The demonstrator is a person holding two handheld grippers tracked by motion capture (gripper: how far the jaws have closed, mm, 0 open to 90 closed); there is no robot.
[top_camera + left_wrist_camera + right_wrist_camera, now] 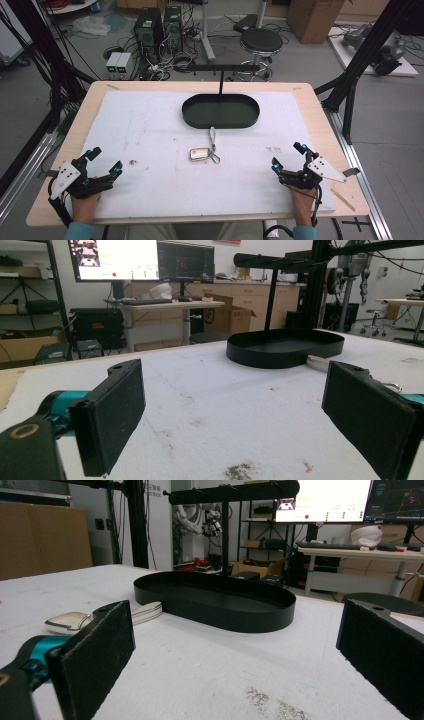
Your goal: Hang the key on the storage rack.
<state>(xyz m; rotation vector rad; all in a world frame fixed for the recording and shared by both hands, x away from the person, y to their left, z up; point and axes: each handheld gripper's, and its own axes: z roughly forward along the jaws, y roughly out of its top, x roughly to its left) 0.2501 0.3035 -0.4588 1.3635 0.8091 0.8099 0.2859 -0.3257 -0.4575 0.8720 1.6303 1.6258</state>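
My left gripper [104,159] rests at the near left corner of the white foam mat [150,130] that covers the light wooden table [320,115]. Its jaws stand spread wide with nothing between them. In the left gripper view the two black pads [112,415] frame bare, lightly stained mat.

My right gripper [288,156] rests at the near right of the mat, well apart from the left. Its jaws are likewise spread and empty. My hands hold both tools from the near edge, teal cuffs at the wrists.

A silver, rounded-rectangle key fob [199,153] lies flat near the middle of the mat, between the two grippers and well apart from each. A pale strap [213,140] with a metal ring runs from it toward the far side. In the right gripper view the fob [67,622] lies beyond my left-hand jaw, its strap [146,612] ending just beside the tray wall.

A black oval metal tray [220,111] with a low rim sits beyond the fob, apparently empty. A thin black post with a crossbar [222,67] rises from its far side.
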